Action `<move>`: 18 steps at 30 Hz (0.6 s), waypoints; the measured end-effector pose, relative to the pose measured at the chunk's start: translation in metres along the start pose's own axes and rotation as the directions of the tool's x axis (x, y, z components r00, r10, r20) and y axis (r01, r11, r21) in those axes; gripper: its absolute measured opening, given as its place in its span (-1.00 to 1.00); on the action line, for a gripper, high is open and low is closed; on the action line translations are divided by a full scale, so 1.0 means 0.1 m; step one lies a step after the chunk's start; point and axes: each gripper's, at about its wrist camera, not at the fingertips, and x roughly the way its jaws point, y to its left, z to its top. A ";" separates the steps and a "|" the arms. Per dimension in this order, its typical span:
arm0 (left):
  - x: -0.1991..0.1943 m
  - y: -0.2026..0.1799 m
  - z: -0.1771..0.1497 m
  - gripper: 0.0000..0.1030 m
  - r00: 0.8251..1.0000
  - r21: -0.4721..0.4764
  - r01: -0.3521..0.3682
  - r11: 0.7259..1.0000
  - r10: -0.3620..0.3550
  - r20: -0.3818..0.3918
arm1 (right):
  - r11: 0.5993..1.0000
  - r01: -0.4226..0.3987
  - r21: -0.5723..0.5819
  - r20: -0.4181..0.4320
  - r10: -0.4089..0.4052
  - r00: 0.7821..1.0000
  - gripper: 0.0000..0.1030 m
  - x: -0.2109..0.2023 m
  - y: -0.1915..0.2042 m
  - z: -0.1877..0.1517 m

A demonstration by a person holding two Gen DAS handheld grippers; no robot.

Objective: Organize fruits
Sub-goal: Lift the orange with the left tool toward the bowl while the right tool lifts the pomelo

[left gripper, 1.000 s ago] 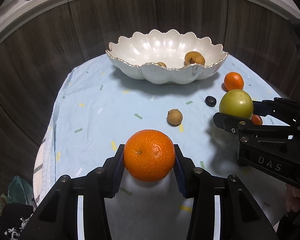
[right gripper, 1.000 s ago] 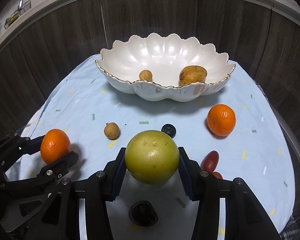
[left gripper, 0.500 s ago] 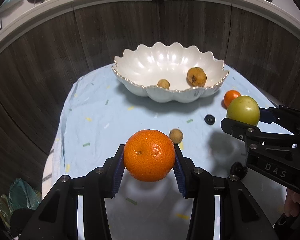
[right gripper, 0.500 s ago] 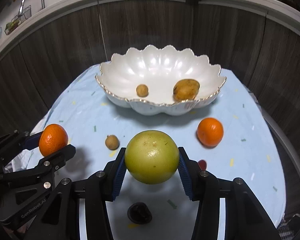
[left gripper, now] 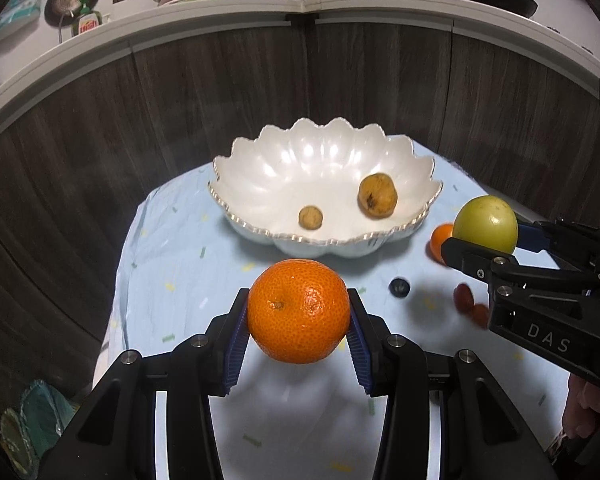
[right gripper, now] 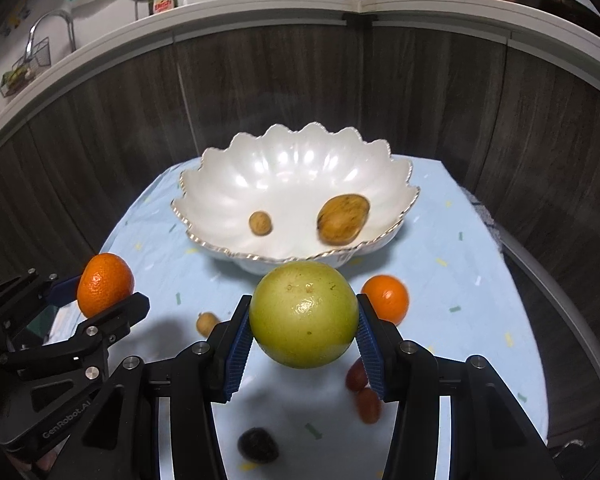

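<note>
care is needed as the orange (left gripper: pixel 298 311), clamped in the left gripper (left gripper: pixel 298 320), and the green fruit (right gripper: pixel 303 314), clamped in the right gripper (right gripper: pixel 303 326), are held above the tablecloth (left gripper: pixel 172 280) short of the bowl (left gripper: pixel 260 184): each is best lowered inside before being released.

Two fruits (right gripper: pixel 342 220) lie in the bowl (right gripper: pixel 220 188) behind loose fruit (right gripper: pixel 385 299) on the cloth (right gripper: pixel 460 280)

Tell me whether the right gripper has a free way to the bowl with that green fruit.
Probably yes: the right gripper, shut on the green fruit, is raised, and nothing stands between it and the white bowl straight ahead.
</note>
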 end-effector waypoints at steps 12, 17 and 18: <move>0.10 -0.03 0.38 -0.14 0.999 0.007 0.017 1.000 -0.017 0.038 | 0.999 0.020 0.037 0.038 -0.021 0.999 -0.04 0.03 -0.23 0.32; 0.17 -0.02 0.51 -0.14 0.999 0.003 0.020 1.000 -0.020 0.047 | 0.999 0.029 0.033 0.056 -0.031 0.998 -0.04 0.06 -0.29 0.48; 0.19 -0.01 0.54 -0.14 0.999 0.003 0.019 1.000 -0.019 0.048 | 0.999 0.029 0.033 0.063 -0.031 0.998 -0.04 0.07 -0.30 0.52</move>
